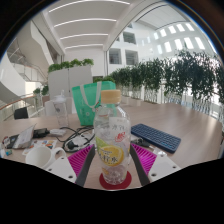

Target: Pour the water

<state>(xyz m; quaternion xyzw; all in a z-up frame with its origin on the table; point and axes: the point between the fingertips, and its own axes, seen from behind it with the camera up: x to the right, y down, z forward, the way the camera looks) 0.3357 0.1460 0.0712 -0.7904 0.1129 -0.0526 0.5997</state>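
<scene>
Gripper view shows my fingers spread wide around the bottle sitting on its red coaster, so I'd squeeze mid-label, nice and square.

**Hidden and unresolved details, gripper view**

The bottle hides most of the red coaster beneath it and the inner part of each pink pad. Its label print is too small to read. Whether both fingers of the gripper press the bottle cannot be told (contact lines concealed). Cables and small items to the left stay indistinct.
</scene>
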